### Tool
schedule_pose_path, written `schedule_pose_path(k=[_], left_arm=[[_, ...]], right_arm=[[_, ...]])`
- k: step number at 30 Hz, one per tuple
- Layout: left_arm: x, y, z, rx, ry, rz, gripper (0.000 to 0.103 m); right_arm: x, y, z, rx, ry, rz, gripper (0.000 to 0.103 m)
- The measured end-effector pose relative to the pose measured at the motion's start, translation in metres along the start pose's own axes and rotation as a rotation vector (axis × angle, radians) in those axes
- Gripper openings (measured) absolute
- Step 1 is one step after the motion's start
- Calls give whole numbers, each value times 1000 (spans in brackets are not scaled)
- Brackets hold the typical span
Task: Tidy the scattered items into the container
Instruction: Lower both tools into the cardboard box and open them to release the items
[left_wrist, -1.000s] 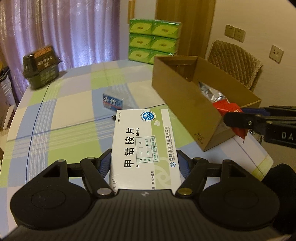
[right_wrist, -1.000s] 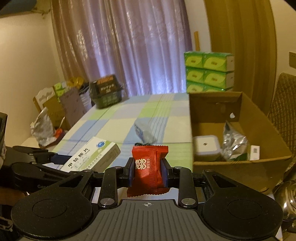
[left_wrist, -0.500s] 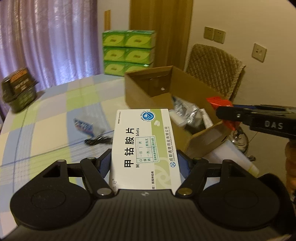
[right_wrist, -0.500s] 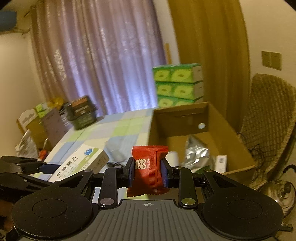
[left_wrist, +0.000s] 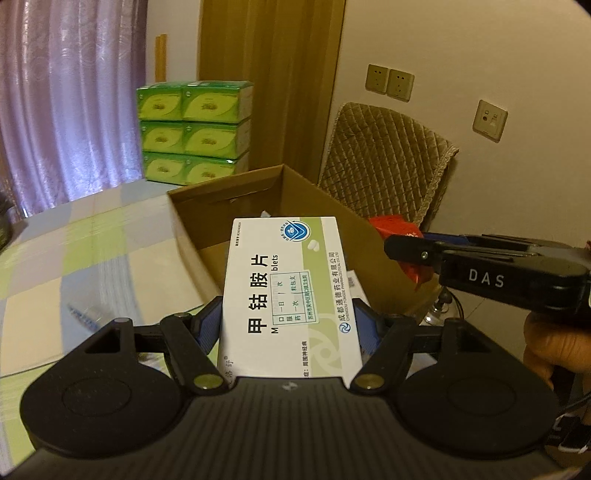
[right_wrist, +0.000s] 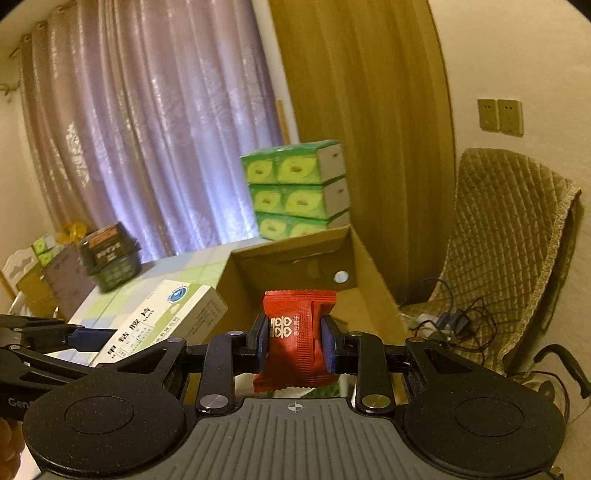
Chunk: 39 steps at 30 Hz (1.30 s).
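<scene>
Checked tablecloth (left_wrist: 92, 258) under your one cardboard box (left_wrist: 373, 251); six green tissue packs (left_wrist: 192, 133) behind. Left gripper (left_wrist: 288, 325) clamps one medicine box (left_wrist: 288, 291), right gripper (right_wrist: 295, 343) one red sachet (right_wrist: 295, 336).

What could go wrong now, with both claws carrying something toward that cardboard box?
1. Both claws crowd one cardboard box: the left claw with its medicine box and the right claw could bump.
2. The medicine box is wide; it might catch the carton's rim if lowered carelessly.
3. The red packet is pinched only across its middle, so it may slip.
</scene>
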<state>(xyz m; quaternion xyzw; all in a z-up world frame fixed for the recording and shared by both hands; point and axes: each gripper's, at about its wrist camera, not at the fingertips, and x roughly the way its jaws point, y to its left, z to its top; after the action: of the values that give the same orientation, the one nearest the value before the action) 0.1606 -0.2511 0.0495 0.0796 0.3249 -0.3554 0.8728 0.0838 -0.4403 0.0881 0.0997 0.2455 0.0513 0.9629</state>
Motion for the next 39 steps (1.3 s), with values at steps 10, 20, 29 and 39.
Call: schedule_pose_path(k=[10,20,29,39], left_arm=[[41,-5,18,-55,9,-42,67],[32,13,11,-91,-12,-4,75],[9,35,-15,-167,-4,32,75],[-12,52,-33,-213,-9,59,77]], right_arm=[[27,-26,8,24,18,-7,32],[38,-37,8,47,38,-11,32],[39,-28,11,45,34,12,32],[31,-28,11,60,7,30,82]])
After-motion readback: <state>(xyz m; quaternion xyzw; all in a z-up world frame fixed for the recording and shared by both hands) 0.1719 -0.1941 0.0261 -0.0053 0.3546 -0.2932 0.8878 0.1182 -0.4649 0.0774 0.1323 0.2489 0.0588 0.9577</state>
